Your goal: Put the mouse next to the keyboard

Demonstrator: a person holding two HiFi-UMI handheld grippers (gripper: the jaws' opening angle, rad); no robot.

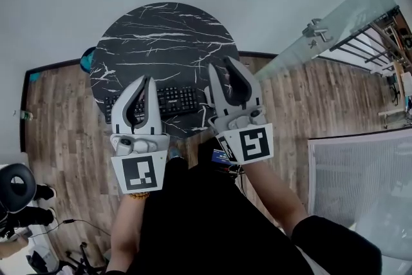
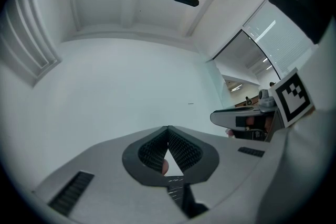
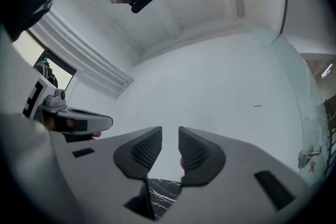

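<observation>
From above, the keyboard [image 1: 174, 98] lies near the worktop's [image 1: 161, 29] near edge. My left claw [image 1: 147, 82] hangs over its left half and my right claw [image 1: 225, 64] over its right end, perhaps hiding the mouse, which I cannot find. In the left gripper view the tips are pressed together and empty, simply idle. In the right gripper view the pads stand a narrow slit apart with nothing between them, so no grasp yet.

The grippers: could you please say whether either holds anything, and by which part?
Nothing is held: the left gripper is shut empty, the right gripper slightly open and empty.
</observation>
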